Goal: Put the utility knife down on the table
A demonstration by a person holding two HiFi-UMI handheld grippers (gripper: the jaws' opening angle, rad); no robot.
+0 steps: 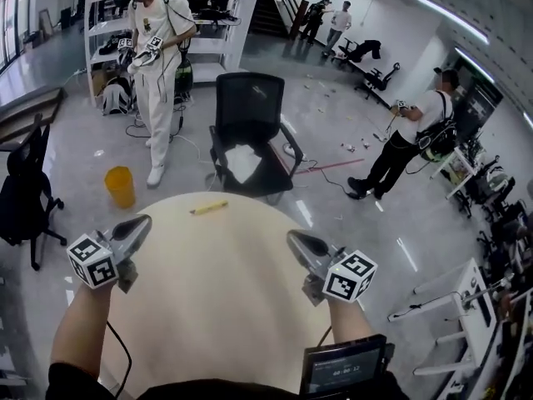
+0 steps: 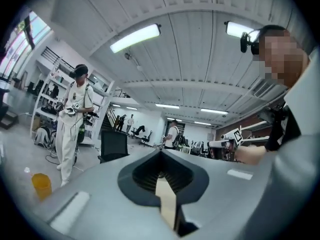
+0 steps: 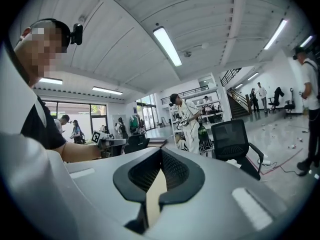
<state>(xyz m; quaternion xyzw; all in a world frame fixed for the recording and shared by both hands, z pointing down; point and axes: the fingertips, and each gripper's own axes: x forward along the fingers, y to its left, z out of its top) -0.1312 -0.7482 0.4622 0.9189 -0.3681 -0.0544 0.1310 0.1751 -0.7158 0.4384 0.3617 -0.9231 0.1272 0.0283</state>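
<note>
A yellow utility knife (image 1: 208, 207) lies flat near the far edge of the round beige table (image 1: 225, 315), with nothing touching it. My left gripper (image 1: 145, 221) is raised over the table's left rim, well short of the knife, its jaws together with nothing between them. Over the right side, my right gripper (image 1: 292, 237) is also shut and empty. In the left gripper view the left gripper (image 2: 161, 152) points level across the room, tips meeting. The right gripper view shows the right gripper (image 3: 160, 152) the same way. Neither gripper view shows the knife.
A black office chair (image 1: 250, 123) stands just beyond the table's far edge. A yellow bucket (image 1: 120, 186) sits on the floor to the left, another chair (image 1: 25, 190) farther left. A person in white (image 1: 158, 65) stands behind; another person (image 1: 408, 140) walks at right.
</note>
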